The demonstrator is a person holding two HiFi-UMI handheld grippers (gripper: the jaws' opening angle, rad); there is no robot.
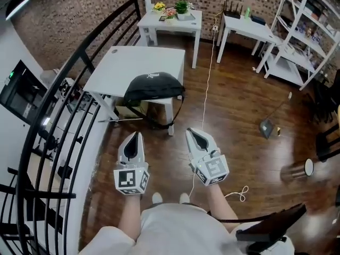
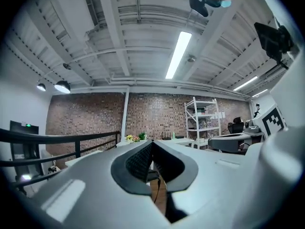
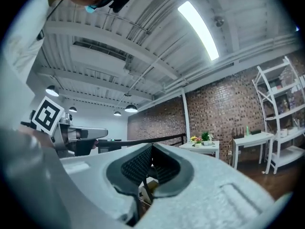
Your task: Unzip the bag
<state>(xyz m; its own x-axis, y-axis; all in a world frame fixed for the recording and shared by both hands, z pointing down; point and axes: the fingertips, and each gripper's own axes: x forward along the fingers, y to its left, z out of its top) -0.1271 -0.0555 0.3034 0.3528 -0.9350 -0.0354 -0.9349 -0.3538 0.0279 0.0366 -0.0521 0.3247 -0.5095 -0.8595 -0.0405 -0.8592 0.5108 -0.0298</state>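
Both closed: left gripper (image 1: 138,135), right gripper (image 1: 190,132), facing bag (image 1: 154,85).

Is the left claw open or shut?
Shut. The left claw has its tips touching in the left gripper view, with nothing between them.

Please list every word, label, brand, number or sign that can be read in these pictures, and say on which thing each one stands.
No text can be read in any view.
The bag: a small white mark on top, too small to read.
The left gripper and the right gripper: black-and-white square patterns on their cubes, no letters or numbers.
The shelf: any labels are too small to read.
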